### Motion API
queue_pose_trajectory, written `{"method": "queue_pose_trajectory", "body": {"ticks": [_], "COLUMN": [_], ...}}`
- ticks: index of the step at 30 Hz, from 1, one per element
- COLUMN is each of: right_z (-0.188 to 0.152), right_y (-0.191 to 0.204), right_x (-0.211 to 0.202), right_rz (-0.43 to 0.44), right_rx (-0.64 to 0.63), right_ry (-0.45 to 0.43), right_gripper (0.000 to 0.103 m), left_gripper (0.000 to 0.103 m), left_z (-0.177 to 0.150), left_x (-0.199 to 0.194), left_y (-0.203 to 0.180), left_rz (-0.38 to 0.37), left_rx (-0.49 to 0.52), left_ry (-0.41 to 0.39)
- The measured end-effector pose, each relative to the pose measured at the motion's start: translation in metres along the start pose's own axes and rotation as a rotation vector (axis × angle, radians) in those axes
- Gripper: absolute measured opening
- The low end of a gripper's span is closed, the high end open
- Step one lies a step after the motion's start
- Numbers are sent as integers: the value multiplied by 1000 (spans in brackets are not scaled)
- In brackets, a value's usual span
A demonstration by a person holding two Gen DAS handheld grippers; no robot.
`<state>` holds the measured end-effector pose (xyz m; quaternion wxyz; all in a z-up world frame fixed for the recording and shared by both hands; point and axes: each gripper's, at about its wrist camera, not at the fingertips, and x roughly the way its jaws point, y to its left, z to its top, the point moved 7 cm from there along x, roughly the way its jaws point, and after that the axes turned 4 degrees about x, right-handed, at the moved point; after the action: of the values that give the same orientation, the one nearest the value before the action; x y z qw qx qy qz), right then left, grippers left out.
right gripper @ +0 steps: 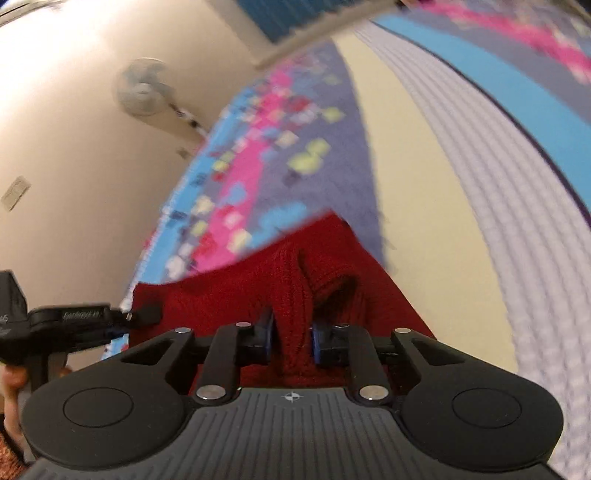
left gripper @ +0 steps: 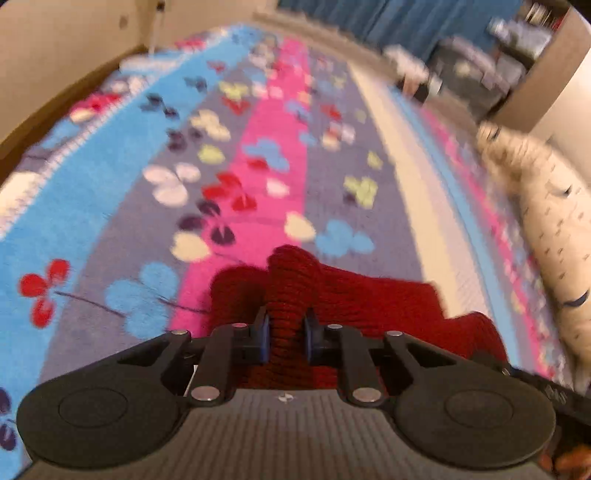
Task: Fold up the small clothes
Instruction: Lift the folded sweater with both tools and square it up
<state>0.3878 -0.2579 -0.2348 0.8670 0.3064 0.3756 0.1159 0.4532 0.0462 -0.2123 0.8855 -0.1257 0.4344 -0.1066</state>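
Observation:
A dark red knitted garment (left gripper: 369, 299) lies on a flower-patterned blanket (left gripper: 110, 206). In the left wrist view my left gripper (left gripper: 286, 328) is shut on a raised fold of the red knit, which bunches between the blue pads (left gripper: 264, 332). In the right wrist view my right gripper (right gripper: 291, 338) is shut on another ridge of the same red garment (right gripper: 229, 295), lifted off the blanket (right gripper: 258, 155). The left gripper (right gripper: 146, 314) shows at the left edge of the right wrist view, holding the garment's far edge.
A cream pillow with small dark marks (left gripper: 554, 236) lies at the right of the bed. Cluttered shelves (left gripper: 491, 66) and a blue curtain (left gripper: 388, 18) stand beyond the bed. A wall fan (right gripper: 144, 88) hangs on the cream wall. A hand (right gripper: 11, 384) holds the left gripper's handle.

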Motion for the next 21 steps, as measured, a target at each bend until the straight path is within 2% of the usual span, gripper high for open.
{"method": "queue_pose_trajectory", "body": {"ticks": [2,4,5,6,7,8,9,10,12,14,16,17,19,20,21], "right_z": [1,-6,-6,-8,-9,-6,-6,-3,-2,-6,-19,-24,-27,-32,-37], "right_y": [-3,-19,-23,-25,-25,-27,-30,-34,-51,-71,-88,-95,-96,-93,-93], "right_x": [14,22,19,11,-1,-13,-21,-32,-34,-18,3,9,1,-3,-11], "right_rz": [-38,-72,-54,-44,-47,-78,-91,-72,-63,-69,-16,28,50,83,67], "right_rx": [14,61,79,91,98,92,79,59,46,106,206,265,308,338,370], "right_ry": [38,55,39,33,30,24,4,-30,2,98,234,263,241,248,222], "right_gripper": [20,25,26,34,55,70,90,92,94,95,96,95,79,54,51], "left_gripper": [24,40,58,82,94,102,103,103,103,103,103,100,93,87,83], "left_z": [-3,-5,-3,-1,0,-1,-6,-14,-33,-55,-74,-79,-77,-72,-67], "left_x": [12,39,47,48,47,44,37,30,14,4,10,15,20,24,27], "left_y": [14,19,18,18,20,24,29,33,37,37,29,26,25,26,27], "left_rz": [25,55,73,89,109,119,109,78,11,-59,-138,-165,-154,-154,-157], "left_rx": [-17,8,25,29,15,-10,-37,-60,-104,-137,-154,-160,-150,-154,-157], "left_ry": [32,107,114,113,116,117,115,124,133,164,223,233,206,212,219]}}
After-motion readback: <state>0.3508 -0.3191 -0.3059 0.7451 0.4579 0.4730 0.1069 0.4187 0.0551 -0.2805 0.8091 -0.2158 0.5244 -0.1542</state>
